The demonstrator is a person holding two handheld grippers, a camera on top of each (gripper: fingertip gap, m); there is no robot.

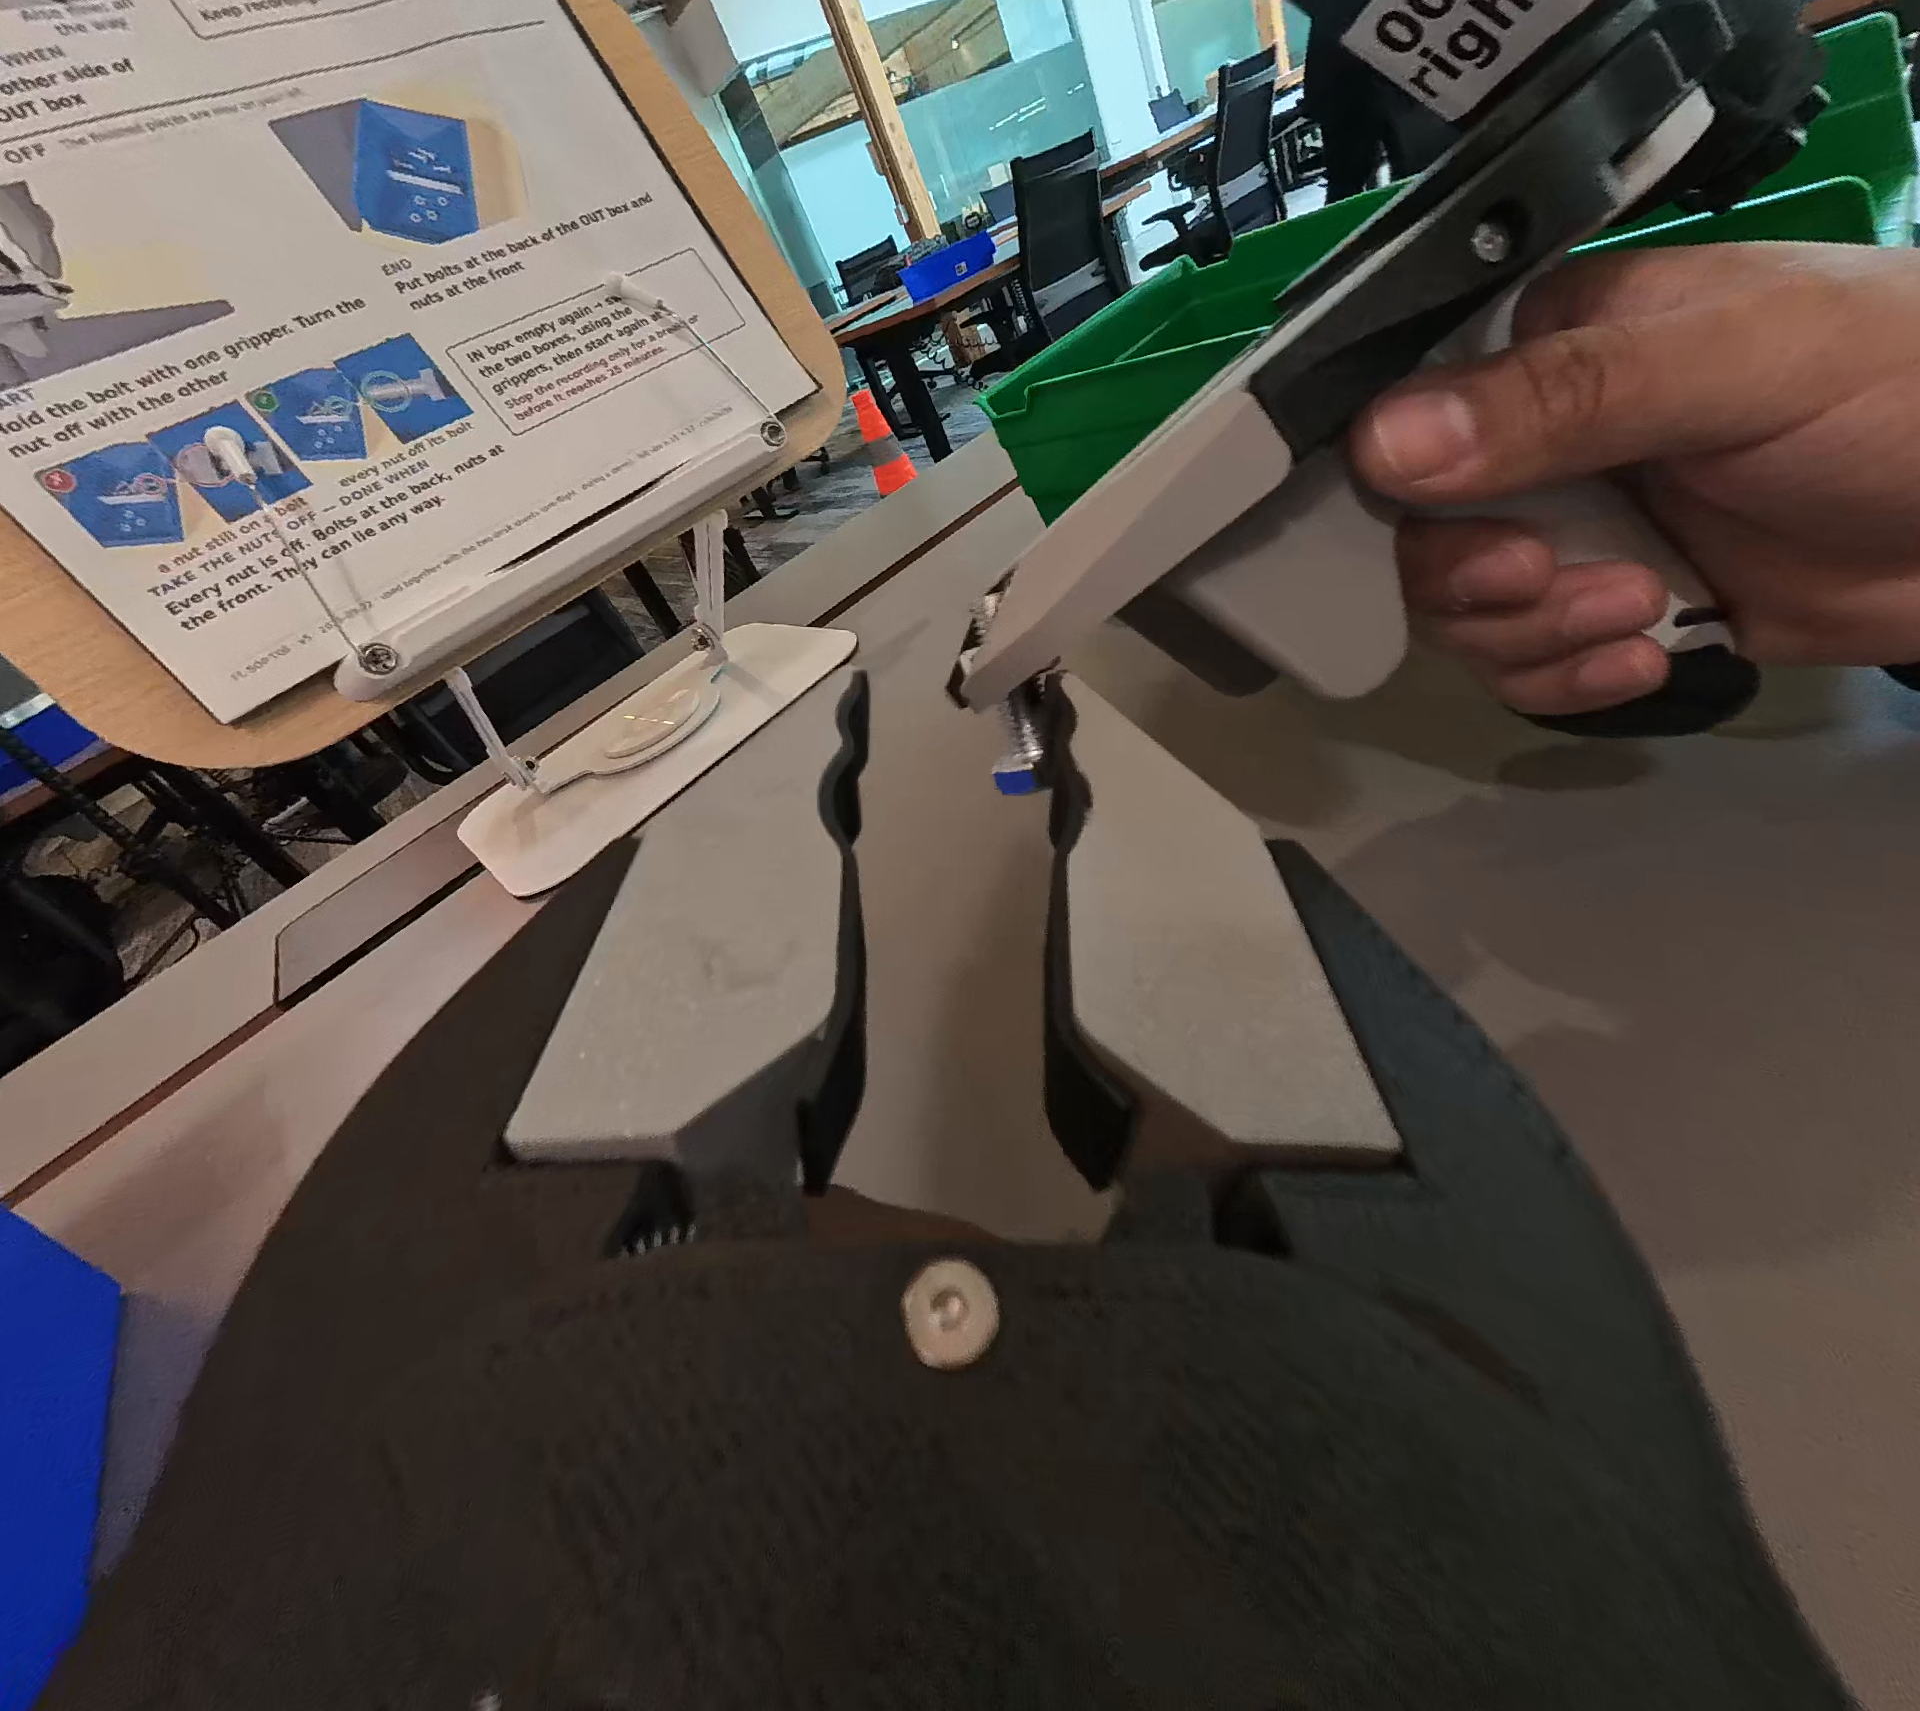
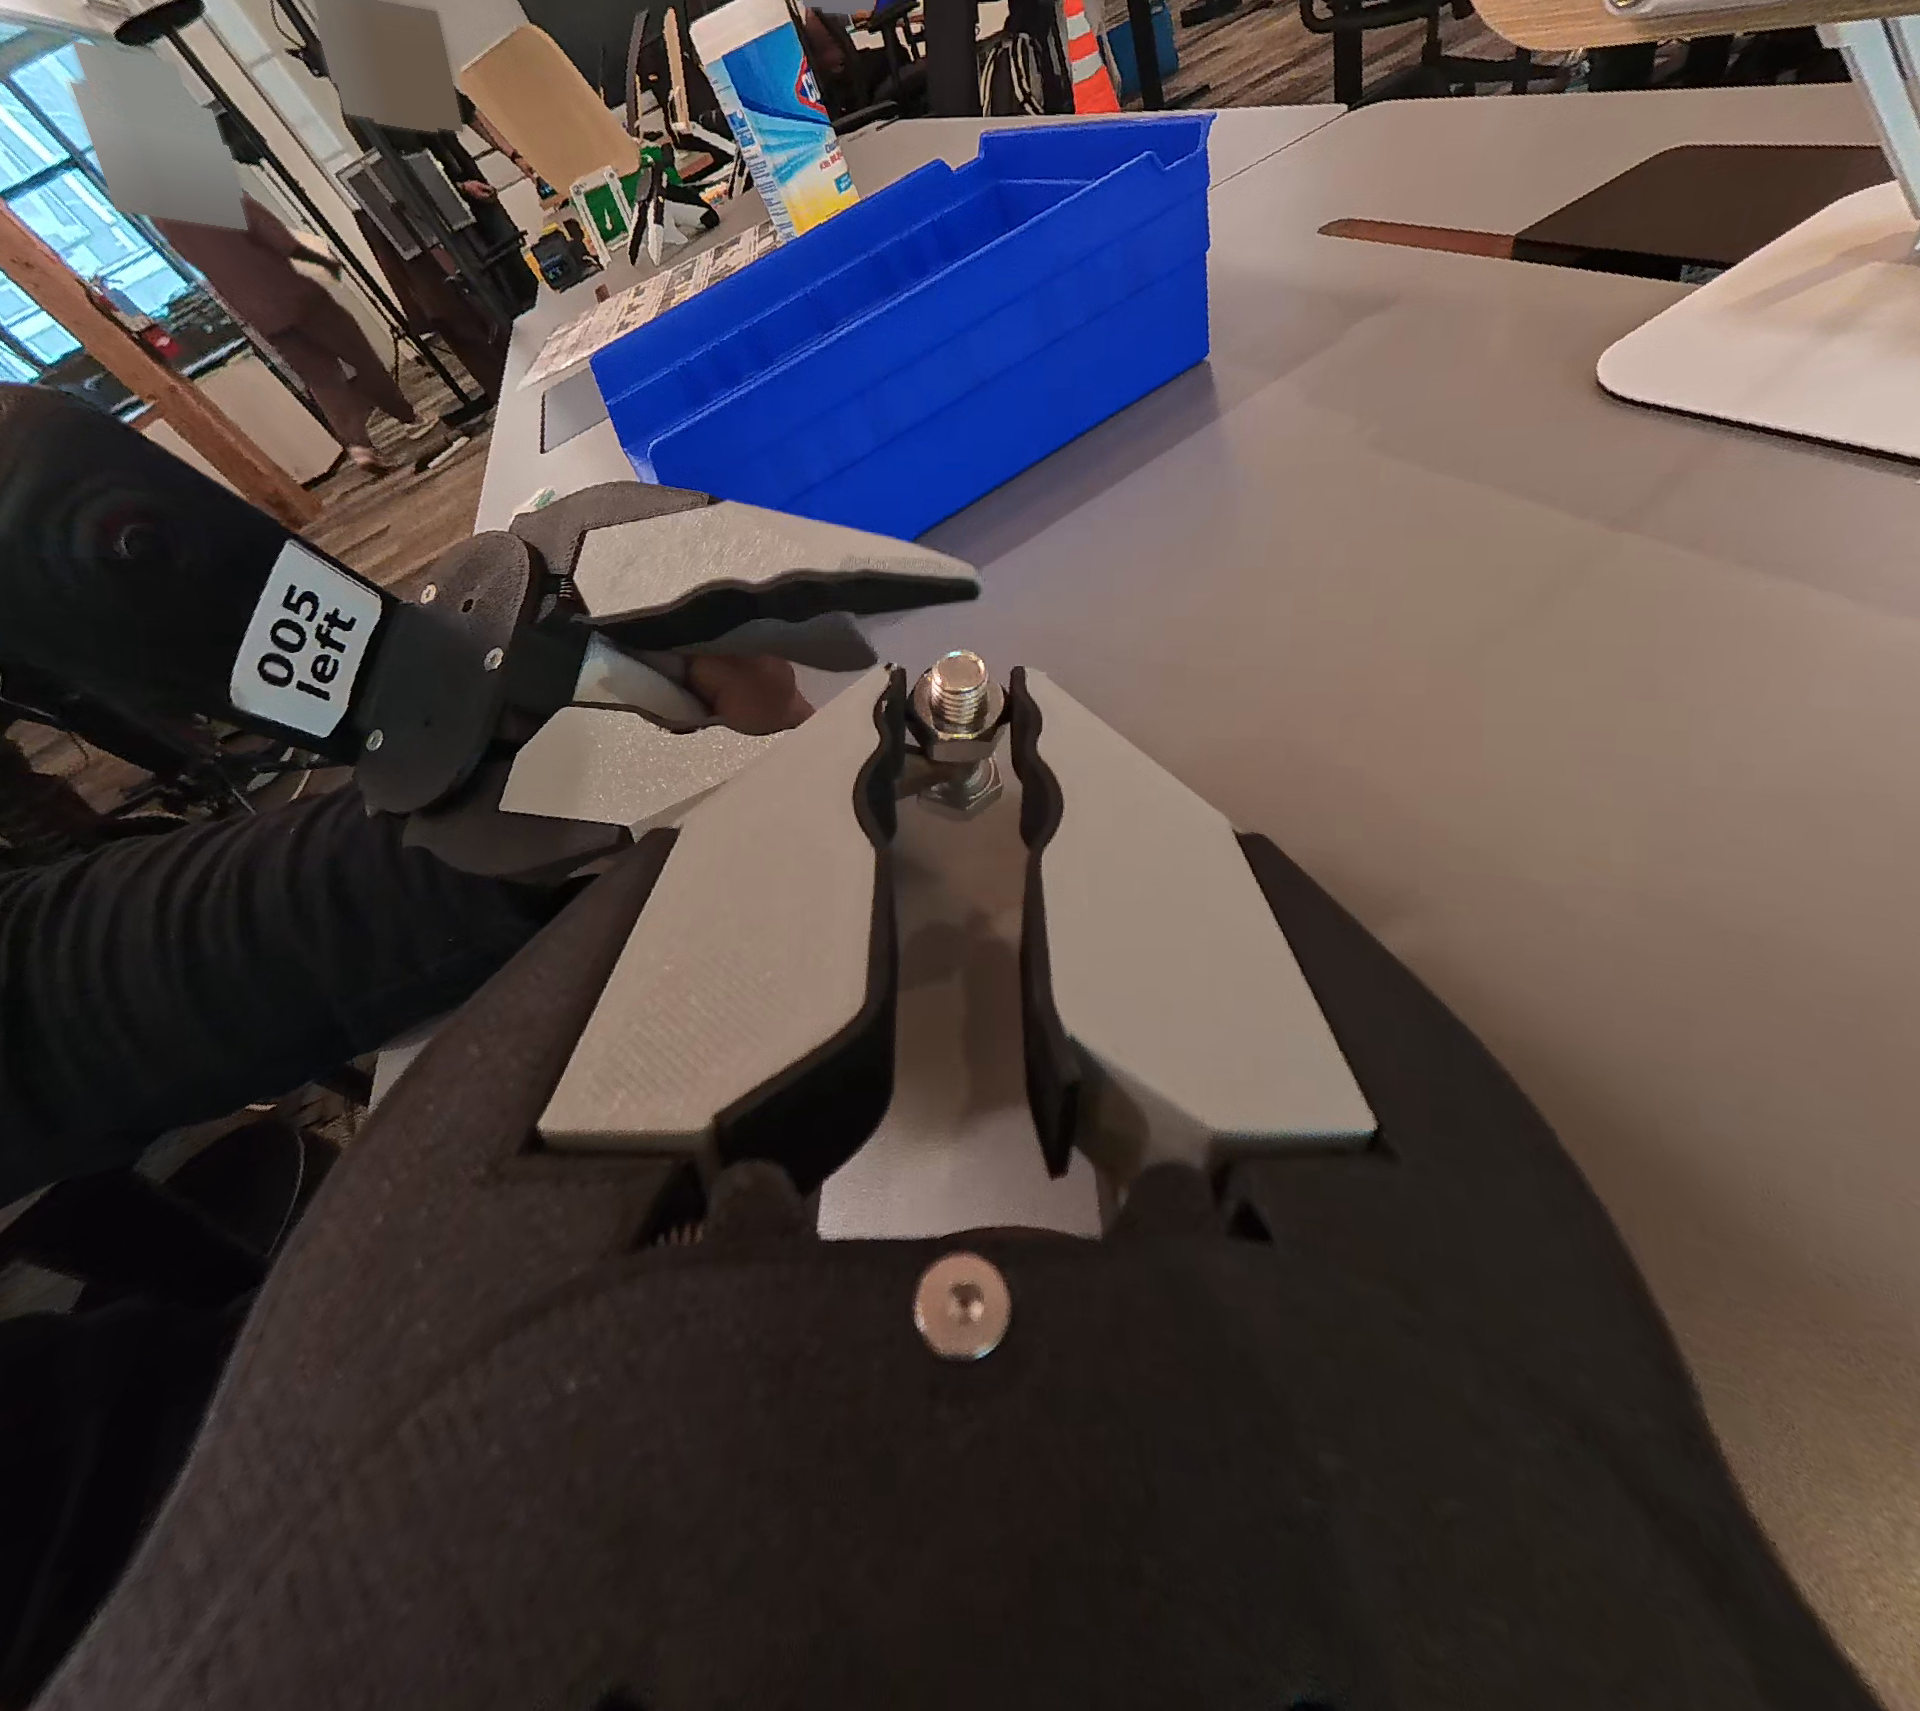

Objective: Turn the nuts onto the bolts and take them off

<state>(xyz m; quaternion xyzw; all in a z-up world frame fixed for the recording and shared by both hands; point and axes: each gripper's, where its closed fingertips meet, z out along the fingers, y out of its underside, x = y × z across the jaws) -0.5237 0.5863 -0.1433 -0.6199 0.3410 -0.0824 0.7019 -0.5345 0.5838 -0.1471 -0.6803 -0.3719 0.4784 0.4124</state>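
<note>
The right gripper [image 2: 954, 726] holds a bolt [image 2: 958, 690] above the table [image 2: 1455, 726], with a nut [image 2: 951, 721] on it. The left gripper [image 2: 894, 612] is just left of the bolt, apart from it. Behind them a bin [image 2: 935, 352] stands on the table; a stand [image 2: 1787, 342] is to the right.

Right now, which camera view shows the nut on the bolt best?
The right wrist view. There the nut sits plainly on the bolt, threaded end toward the camera, inside the right gripper. In the left wrist view the right gripper hides the nut; only part of the bolt's thread and a blue end show.
</note>
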